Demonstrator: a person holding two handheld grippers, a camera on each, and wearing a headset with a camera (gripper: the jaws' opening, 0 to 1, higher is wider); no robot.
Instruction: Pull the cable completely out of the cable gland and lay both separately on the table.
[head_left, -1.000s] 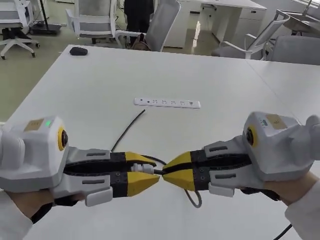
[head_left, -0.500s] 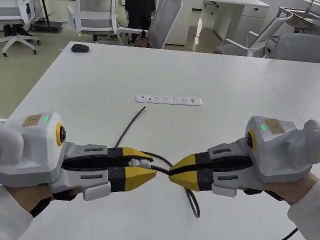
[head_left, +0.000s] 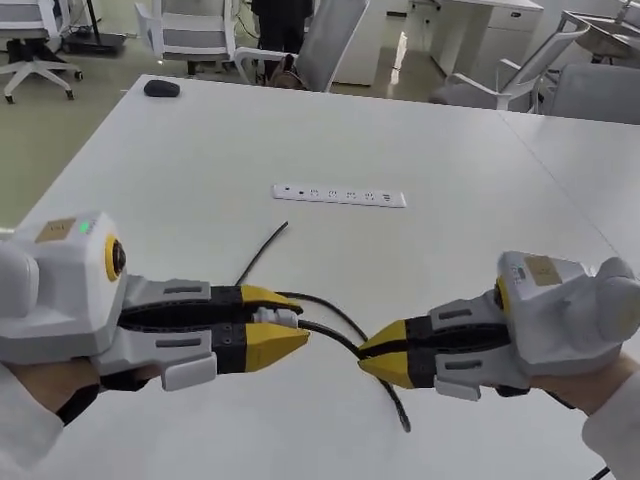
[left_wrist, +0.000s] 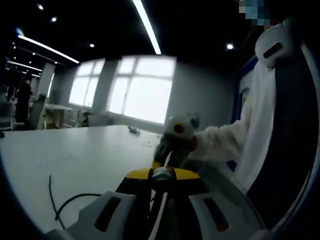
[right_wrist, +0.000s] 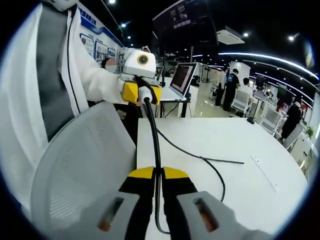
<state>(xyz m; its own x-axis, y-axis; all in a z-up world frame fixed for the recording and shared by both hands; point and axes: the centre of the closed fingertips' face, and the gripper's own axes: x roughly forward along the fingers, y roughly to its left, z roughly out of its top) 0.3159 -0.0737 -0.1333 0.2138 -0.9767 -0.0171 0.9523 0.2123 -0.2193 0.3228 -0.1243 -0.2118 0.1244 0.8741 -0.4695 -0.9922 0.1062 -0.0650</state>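
A: Quick one, what are the grippers doing?

B: The left gripper (head_left: 300, 336) is clamping the gland (head_left: 284, 319), jaws closed almost fully around it. The right gripper (head_left: 366, 356) is pinching the cable (head_left: 335, 337) near the gland, jaws squeezed down to the cable's thickness.

A: Where's it all sitting?

B: The gland and that stretch of cable are hanging over the near part of the table (head_left: 450, 180), between the two grippers. One end of the cable is lying on the table, pointing toward the power strip (head_left: 340, 196). The other tail is trailing out under the right gripper.

A: Out yet?

B: No. In the right gripper view the cable is running straight into the gland.

A: Handling?

B: I'm guessing it's light, thin and floppy, with a smooth jacket that could be slipping through the jaws. The gland is looking like small, hard plastic, and its seal is probably gripping the cable, so I'm expecting some resistance. I'd be taking the cable close to the gland so it isn't buckling, and the gland by its body.
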